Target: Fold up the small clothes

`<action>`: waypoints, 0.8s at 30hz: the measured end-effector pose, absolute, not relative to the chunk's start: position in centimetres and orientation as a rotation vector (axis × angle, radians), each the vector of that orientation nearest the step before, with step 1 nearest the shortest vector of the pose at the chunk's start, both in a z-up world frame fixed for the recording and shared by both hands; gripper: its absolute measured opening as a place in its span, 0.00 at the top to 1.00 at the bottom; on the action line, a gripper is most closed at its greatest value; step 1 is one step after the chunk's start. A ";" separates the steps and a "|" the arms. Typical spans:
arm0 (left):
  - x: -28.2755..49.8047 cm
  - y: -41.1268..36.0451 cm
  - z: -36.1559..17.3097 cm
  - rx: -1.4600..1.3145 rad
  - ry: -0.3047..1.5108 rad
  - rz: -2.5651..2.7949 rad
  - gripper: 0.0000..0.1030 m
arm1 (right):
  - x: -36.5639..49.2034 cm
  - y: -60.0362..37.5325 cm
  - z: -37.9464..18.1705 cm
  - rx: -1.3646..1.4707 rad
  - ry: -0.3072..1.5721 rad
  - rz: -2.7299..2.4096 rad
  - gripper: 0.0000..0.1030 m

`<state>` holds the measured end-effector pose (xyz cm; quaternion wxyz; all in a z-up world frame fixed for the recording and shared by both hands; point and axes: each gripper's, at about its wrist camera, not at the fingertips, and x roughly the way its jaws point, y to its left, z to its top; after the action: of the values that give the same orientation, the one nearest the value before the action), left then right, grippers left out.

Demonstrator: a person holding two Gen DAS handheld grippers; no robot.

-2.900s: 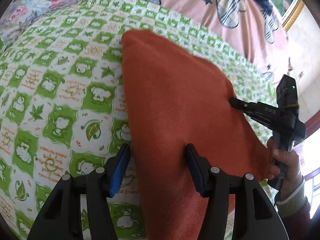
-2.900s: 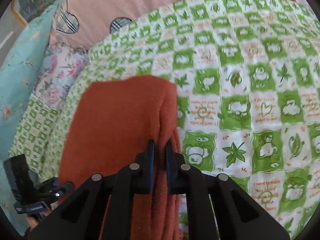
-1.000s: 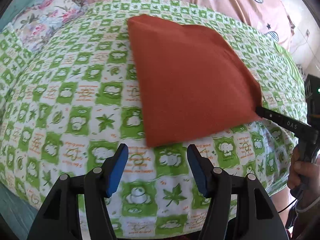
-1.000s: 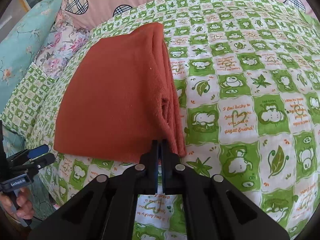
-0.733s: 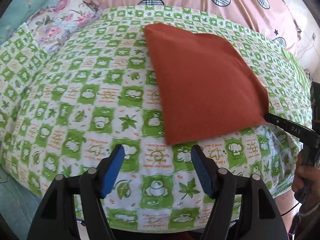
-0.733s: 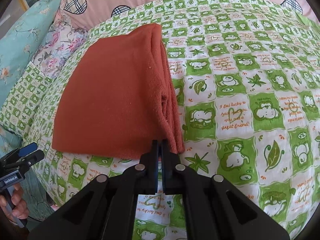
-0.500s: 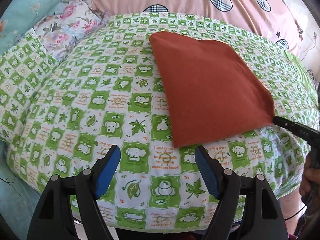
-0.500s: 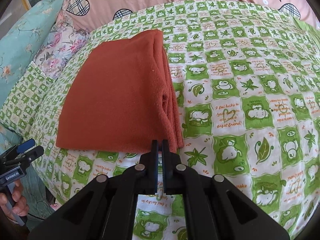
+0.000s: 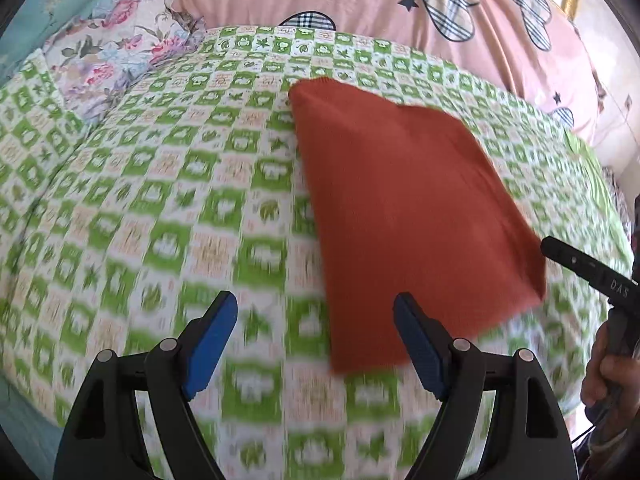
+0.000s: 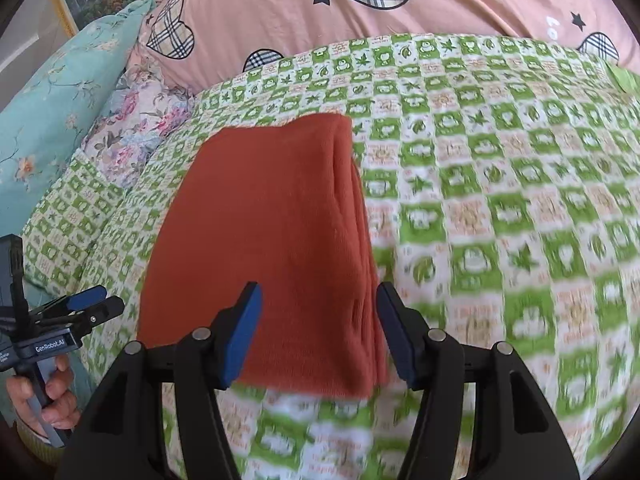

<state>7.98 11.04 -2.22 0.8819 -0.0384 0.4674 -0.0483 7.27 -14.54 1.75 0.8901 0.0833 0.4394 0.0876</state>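
Cloth [image 9: 404, 216]: rust-orange knit, folded flat into a rectangle on the checked bedspread [image 9: 168, 208].
Left claw [image 9: 316, 336]: opening, holding nothing.
Right claw [image 10: 318, 334]: opening, holding nothing.

The left wrist camera looks steeply down over the near edge of the bed [image 9: 168, 208], facing the pink quilt [image 9: 360, 12] at its far side. The right wrist camera looks down likewise from beside it. Both share the folded orange cloth [image 10: 264, 240], and each catches the other gripper at its edge.

green quilt [image 9: 168, 208] open all round, only folded cloth [image 9: 400, 208] mid-bed.
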 end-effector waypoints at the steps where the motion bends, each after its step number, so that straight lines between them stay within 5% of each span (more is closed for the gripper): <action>1: 9.1 11.2 -2.3 -0.088 0.977 -0.096 0.21 | 8.7 -14.7 1.7 0.178 0.916 0.180 0.41; 9: 17.2 11.4 -3.9 -0.115 1.032 -0.052 0.22 | 19.7 -15.3 0.7 0.265 0.968 0.219 0.41; 13: 19.6 10.8 -4.1 -0.100 1.037 -0.032 0.22 | 23.5 -14.8 -1.3 0.274 1.065 0.261 0.87; 20: 21.2 9.2 -5.3 0.001 1.047 -0.004 0.20 | 23.5 -15.0 -2.4 0.214 1.040 0.233 0.85; 24: 21.0 9.6 -5.0 -0.003 1.042 -0.002 0.20 | 22.8 -15.8 -1.2 0.237 1.030 0.192 0.59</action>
<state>20.97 9.55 -5.01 0.8672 -0.0014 0.4979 -0.0011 22.81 -15.77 -1.24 0.8592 0.1131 0.4906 0.0912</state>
